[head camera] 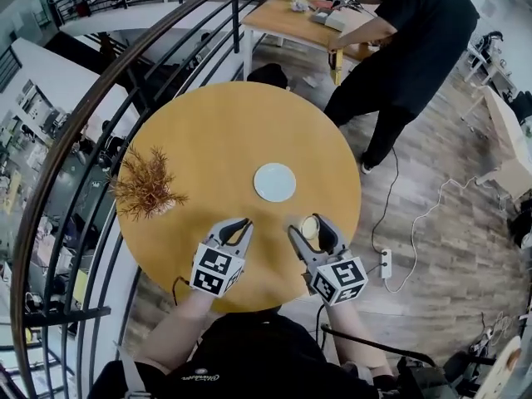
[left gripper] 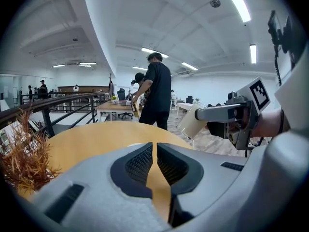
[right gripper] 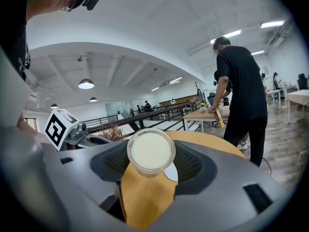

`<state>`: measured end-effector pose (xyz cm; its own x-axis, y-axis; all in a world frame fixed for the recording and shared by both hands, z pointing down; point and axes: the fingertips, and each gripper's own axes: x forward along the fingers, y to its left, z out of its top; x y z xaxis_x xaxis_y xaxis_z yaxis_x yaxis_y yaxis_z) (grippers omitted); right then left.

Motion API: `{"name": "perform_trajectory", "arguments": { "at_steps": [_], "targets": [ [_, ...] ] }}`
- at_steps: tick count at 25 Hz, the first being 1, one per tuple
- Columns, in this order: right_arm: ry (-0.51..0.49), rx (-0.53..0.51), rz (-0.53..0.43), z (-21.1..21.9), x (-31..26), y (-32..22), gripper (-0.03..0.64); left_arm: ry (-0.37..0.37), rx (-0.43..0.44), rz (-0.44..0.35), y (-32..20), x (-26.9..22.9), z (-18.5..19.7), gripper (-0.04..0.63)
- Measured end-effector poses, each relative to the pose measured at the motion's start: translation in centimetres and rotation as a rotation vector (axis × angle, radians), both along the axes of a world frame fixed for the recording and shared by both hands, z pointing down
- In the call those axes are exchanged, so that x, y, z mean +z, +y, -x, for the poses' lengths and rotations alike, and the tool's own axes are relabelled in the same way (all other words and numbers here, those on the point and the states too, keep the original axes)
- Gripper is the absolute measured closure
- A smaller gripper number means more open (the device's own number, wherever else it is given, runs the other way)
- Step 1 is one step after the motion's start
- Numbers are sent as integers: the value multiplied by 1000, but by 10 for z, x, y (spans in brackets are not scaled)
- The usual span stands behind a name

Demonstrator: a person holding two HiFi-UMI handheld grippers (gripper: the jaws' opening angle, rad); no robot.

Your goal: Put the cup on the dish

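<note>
Right now, I see my right gripper (head camera: 308, 229) clamped around the cup (right gripper: 150, 151) (tilted), dish (head camera: 274, 182) just ahead, left gripper (head camera: 241, 225) closed, empty.

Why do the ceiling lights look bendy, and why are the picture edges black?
Left gripper view: a wide lens bows the ceiling lights and leaves a round black rim; the left tongs loom huge. Right gripper view: same rim, and the cup looks sharp. Head view: much less bending.

Head cam looks steeply down on the table (head camera: 208, 140), both gripper cams sit low, looking across it at the same person (head camera: 416, 40).
</note>
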<state>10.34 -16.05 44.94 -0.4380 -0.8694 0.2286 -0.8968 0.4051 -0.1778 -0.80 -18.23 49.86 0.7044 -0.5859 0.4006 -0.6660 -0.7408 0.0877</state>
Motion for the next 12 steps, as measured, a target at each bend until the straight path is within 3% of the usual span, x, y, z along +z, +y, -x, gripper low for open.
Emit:
{"name": "perform_trajectory", "arguments": {
  "at_steps": [12],
  "targets": [
    [9,-30,194,6,117,-22,350,-48,-11,161,-14,100,-13,568]
  ]
}}
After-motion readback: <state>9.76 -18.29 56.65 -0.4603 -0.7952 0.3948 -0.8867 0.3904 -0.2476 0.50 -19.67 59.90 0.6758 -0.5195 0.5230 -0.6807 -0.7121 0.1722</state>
